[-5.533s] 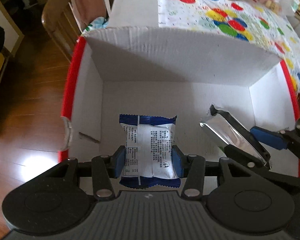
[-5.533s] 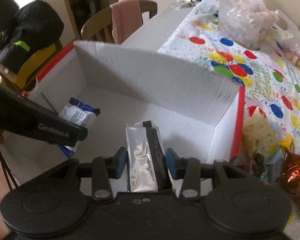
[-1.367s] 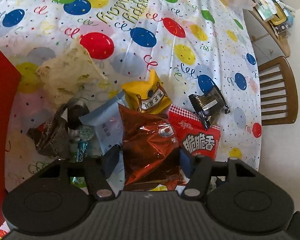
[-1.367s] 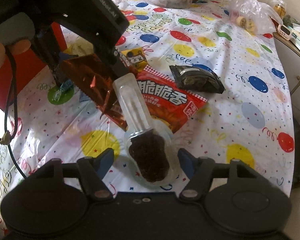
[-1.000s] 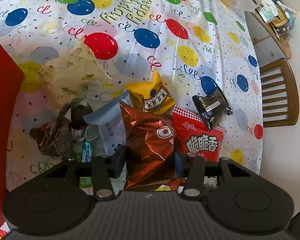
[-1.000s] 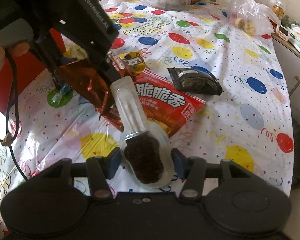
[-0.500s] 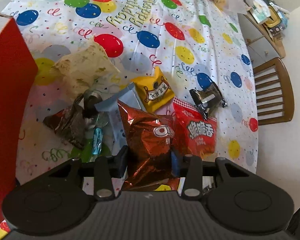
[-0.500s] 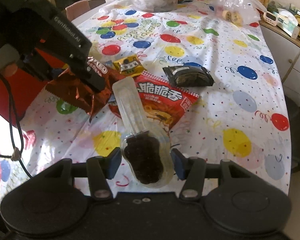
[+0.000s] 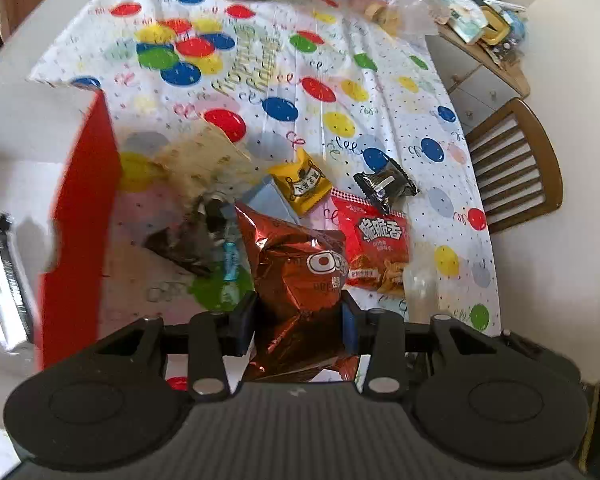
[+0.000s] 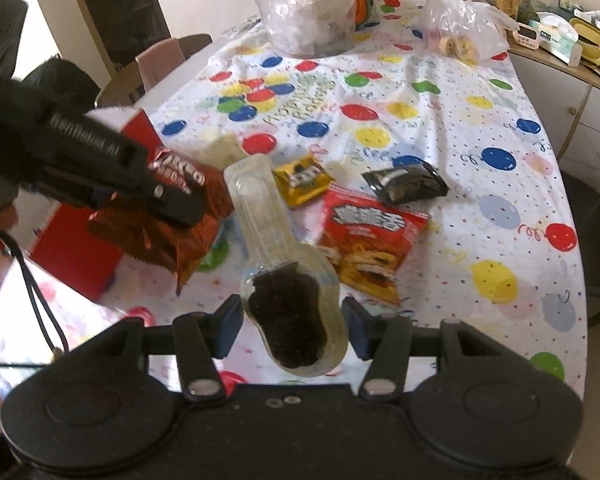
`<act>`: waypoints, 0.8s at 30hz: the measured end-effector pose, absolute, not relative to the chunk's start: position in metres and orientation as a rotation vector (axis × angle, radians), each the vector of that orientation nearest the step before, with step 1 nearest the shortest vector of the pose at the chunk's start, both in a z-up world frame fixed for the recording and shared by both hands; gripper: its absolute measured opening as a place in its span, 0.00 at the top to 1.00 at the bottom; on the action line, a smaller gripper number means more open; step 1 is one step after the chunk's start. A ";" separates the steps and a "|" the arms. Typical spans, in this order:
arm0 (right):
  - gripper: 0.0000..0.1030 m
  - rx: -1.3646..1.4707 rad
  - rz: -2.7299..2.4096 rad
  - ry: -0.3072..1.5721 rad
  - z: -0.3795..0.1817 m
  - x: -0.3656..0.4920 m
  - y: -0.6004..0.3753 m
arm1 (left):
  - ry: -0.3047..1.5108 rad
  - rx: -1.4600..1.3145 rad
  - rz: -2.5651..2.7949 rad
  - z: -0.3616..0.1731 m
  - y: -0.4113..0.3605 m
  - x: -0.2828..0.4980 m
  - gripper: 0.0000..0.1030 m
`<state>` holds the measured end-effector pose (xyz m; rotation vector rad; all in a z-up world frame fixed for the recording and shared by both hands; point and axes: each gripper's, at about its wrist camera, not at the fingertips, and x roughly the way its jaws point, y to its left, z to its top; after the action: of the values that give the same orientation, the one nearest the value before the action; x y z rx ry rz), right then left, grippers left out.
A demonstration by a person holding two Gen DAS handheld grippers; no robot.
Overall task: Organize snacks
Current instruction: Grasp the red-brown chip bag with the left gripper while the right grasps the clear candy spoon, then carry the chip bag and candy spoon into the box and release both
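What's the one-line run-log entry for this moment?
left gripper: shut on brown bag | right gripper: shut on clear pack | box: left of pile | red bag: on table

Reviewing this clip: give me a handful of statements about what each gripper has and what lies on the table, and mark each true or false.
1. The left gripper is clamped on a copper-brown foil bag. True.
2. The right gripper is empty. False: it holds a clear plastic packet with dark contents.
3. A red snack packet lies flat on the balloon tablecloth. True.
4. The small yellow packet is held by a gripper. False: it lies on the cloth.
5. The red box stands at the left of the left wrist view. True.
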<state>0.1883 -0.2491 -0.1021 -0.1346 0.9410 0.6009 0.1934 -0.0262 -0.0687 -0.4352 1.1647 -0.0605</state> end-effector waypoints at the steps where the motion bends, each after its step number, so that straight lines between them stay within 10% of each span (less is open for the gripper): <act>1: 0.49 -0.127 0.597 0.942 -0.099 0.186 -0.245 | 1.158 -0.425 -0.063 -0.064 -0.023 0.188 0.60; 24: 0.49 -0.028 0.675 0.954 -0.056 0.136 -0.105 | 1.071 -0.287 -0.003 -0.018 0.105 0.096 0.60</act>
<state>0.1361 -0.1045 -0.0563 -0.0276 0.9542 0.6751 0.0964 0.1054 -0.0179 -0.2867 1.0710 -0.0029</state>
